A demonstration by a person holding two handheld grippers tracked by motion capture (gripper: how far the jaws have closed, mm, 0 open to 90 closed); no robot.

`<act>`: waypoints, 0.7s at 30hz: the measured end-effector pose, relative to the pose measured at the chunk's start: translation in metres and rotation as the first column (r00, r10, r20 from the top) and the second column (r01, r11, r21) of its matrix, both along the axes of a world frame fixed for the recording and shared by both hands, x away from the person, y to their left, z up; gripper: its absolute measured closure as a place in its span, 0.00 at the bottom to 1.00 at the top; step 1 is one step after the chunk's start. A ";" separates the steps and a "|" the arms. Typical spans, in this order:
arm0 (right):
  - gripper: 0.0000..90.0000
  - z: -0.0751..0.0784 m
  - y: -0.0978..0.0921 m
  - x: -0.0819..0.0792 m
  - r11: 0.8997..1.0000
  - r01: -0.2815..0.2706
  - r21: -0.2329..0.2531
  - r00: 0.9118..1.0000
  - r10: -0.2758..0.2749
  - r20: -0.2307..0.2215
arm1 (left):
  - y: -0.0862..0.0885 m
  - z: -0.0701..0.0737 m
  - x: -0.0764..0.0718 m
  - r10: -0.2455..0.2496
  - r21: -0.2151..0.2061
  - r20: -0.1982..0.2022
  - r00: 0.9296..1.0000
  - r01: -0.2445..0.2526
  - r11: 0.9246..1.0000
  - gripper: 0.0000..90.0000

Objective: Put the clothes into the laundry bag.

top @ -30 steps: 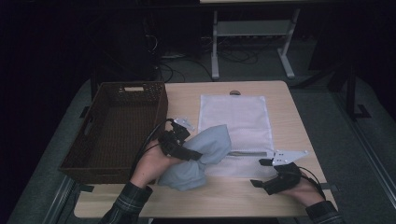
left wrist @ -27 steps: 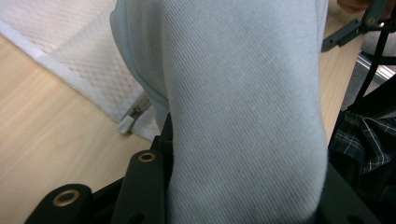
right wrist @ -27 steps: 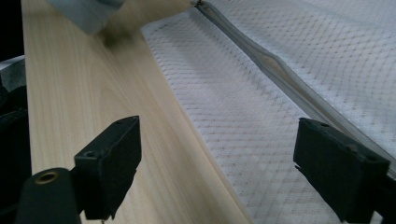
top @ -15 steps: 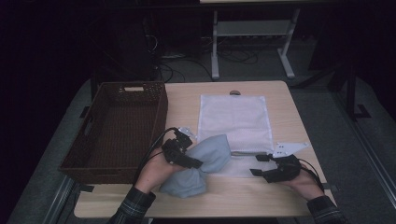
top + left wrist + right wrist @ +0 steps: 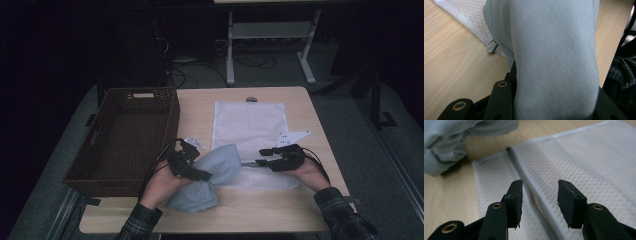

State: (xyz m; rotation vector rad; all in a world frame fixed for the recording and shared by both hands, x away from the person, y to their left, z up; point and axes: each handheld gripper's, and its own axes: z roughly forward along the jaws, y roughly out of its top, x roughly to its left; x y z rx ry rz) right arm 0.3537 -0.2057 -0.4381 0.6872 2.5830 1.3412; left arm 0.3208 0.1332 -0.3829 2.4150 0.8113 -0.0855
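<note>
On the near left of the bench (image 5: 300,107), the left gripper (image 5: 192,170) is pinching a pale blue cloth (image 5: 212,172), its jaws pressed onto a thick fold of the fabric. From the left gripper view, the cloth (image 5: 554,62) is draping over and between the black jaws and hiding most of them, with a small tab at its hem lying against the wood. The cloth is sitting bunched on the near part of the bench, its right edge overlapping the near left corner of a white mesh bag (image 5: 250,125). The bag is lying flat across the middle of the bench, stretching from far to near. At the near right, the right gripper (image 5: 265,156) is hovering just over the bag's near part, pointing left toward the cloth. Its jaws are standing spread, holding nothing, and in the right gripper view they are straddling the bag's zipper seam (image 5: 529,180), which is running away from them toward the cloth (image 5: 454,142). A brown wicker basket (image 5: 170,117) is sitting on the left side of the bench, just beside the left gripper. Plaid sleeves are covering both forearms at the near edge.
</note>
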 end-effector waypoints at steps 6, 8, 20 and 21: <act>0.58 -0.011 0.008 0.024 1.000 -0.027 0.006 0.999 0.027 -0.019 | 0.001 -0.001 0.000 0.005 -0.008 -0.006 1.000 -0.005 1.000 0.69; 0.58 -0.013 0.009 0.026 0.999 -0.029 -0.014 1.000 0.029 -0.011 | 0.001 -0.001 0.000 0.005 -0.009 -0.007 1.000 -0.005 1.000 0.69; 0.52 -0.029 0.008 0.031 0.996 -0.080 -0.031 0.997 0.080 -0.021 | 0.001 -0.002 0.001 -0.001 -0.010 -0.014 1.000 0.001 1.000 0.69; 0.52 -0.030 0.008 0.031 0.996 -0.079 -0.042 0.997 0.078 -0.019 | 0.001 -0.003 0.000 -0.002 -0.010 -0.015 1.000 0.002 1.000 0.69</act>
